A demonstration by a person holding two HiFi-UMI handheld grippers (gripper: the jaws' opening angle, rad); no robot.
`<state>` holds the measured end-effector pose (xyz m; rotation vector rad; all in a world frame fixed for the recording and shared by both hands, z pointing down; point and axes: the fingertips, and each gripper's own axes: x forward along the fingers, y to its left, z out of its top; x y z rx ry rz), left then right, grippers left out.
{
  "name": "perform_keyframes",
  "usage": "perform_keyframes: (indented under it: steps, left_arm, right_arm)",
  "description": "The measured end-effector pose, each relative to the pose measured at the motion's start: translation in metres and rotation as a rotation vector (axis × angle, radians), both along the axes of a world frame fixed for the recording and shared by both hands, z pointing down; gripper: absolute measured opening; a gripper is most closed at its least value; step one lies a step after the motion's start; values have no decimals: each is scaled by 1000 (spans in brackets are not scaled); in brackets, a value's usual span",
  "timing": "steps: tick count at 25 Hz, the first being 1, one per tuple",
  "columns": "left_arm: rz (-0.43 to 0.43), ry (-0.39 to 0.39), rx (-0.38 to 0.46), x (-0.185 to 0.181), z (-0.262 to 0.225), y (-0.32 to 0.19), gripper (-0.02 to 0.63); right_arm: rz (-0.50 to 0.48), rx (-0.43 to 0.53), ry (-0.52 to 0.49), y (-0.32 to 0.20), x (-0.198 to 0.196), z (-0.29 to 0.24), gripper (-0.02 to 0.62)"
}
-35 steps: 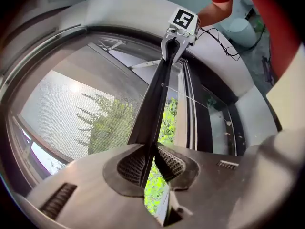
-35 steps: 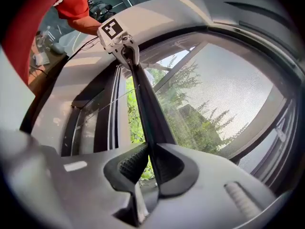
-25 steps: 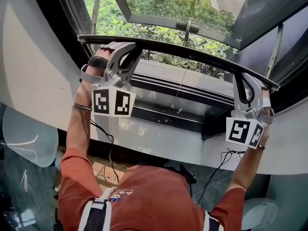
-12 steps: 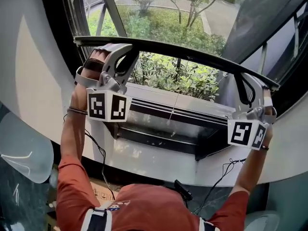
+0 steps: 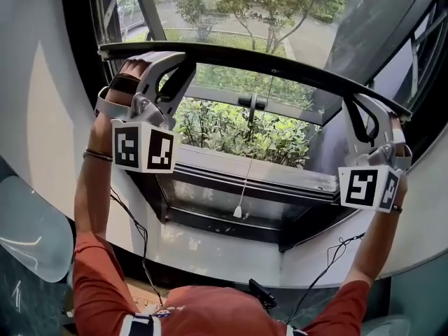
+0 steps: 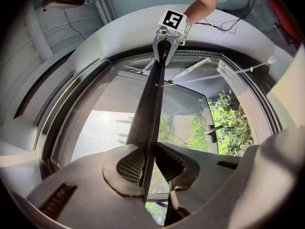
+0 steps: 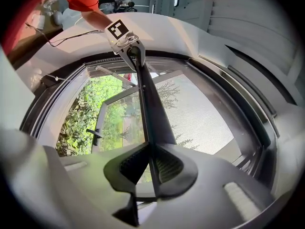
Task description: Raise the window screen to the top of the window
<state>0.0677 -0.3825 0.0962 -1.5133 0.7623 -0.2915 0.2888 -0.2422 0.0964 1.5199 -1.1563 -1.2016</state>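
The left tongs (image 6: 148, 162) are pinched tight on the thin lip of the bar (image 5: 280, 67) at the screen's foot, with a pad flat on either face. The right tongs (image 7: 151, 162) grip the same bar at its far end, so it runs straight from one pair to the other. Above the tongs the screen (image 6: 102, 132) stretches on up the frame (image 5: 78, 82); I'd say it's only part way, with a fair run left to the top. Below the bar the opening is bare, and a cord (image 5: 246, 180) hangs from about midway between the tongs, past a handle (image 5: 252, 102) further out. What worries me is the hold: only a narrow edge sits in each pair, so a hard shove could let it slide out and the screen would drop. If one side gets ahead of the other, the bar could cock and jam in the frame. The cord might also swing and catch on that handle
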Motion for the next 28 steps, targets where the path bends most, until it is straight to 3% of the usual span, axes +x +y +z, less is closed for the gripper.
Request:
perform_keyframes:
  steps: [11,28]
  left_arm:
    - [35,68,68,4,-60,-2,77]
    - [50,100,130,5,-162,-4,78]
  right_arm:
    - [-9,48,55,-3,5,-59,52]
    - [9,147,123,-5,5,-161,51]
